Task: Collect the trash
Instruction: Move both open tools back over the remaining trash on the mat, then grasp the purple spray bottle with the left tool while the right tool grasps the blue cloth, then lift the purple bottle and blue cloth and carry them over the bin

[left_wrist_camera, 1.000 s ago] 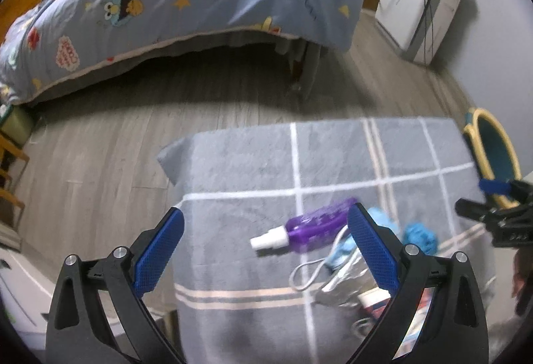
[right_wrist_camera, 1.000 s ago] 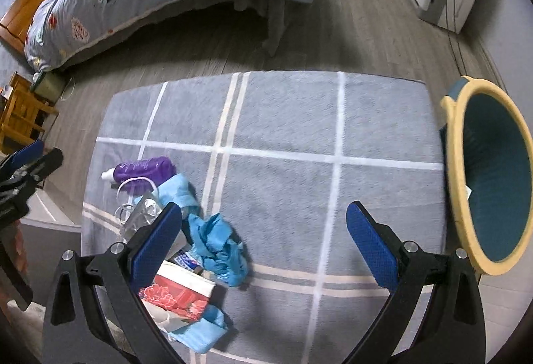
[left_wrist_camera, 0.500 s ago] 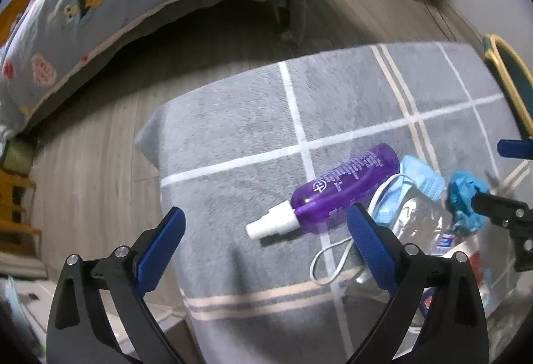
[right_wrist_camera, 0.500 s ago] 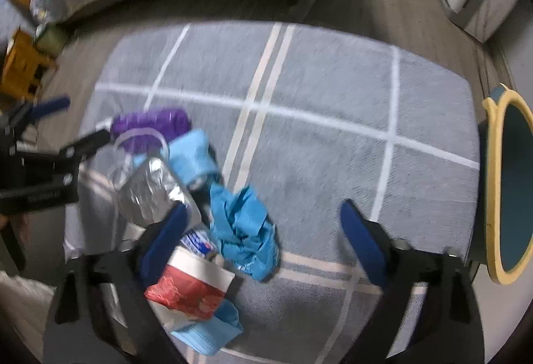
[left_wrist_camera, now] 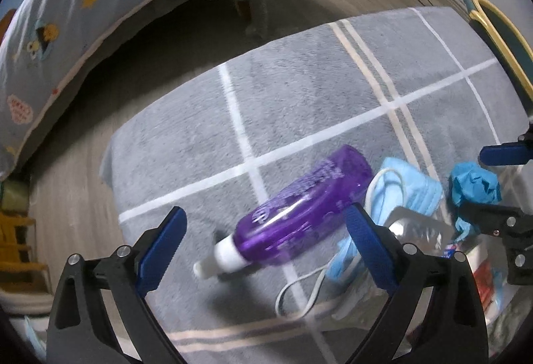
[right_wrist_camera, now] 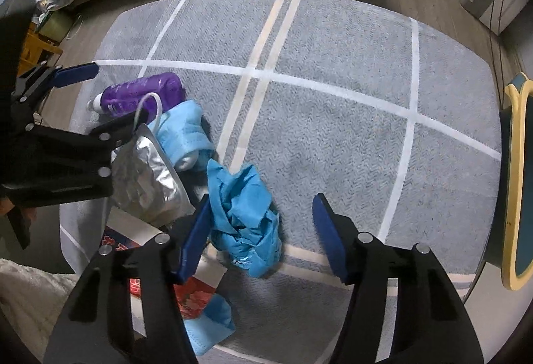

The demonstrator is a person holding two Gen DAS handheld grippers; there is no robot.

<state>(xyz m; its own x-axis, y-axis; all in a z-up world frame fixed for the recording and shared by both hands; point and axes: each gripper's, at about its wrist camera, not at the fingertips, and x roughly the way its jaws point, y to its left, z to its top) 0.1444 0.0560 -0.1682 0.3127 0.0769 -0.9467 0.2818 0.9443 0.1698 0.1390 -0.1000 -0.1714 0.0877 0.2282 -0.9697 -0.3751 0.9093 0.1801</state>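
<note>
Where crumpled blue paper (right_wrist_camera: pixel 245 214) lies, translucent purple bottle (left_wrist_camera: pixel 299 210) lies nearby.

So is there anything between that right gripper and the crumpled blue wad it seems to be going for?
Nothing visible. The right gripper is open and the crumpled blue wad lies on the grey rug partly between its fingers, close to the left one. The silver foil pouch sits off to the left.

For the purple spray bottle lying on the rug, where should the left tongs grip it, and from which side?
Grip the purple bottle across its wide body, coming down from above with the open left tongs straddling it. It lies flat on the rug, its white nozzle is narrow, and the face mask crowds the far end.
</note>
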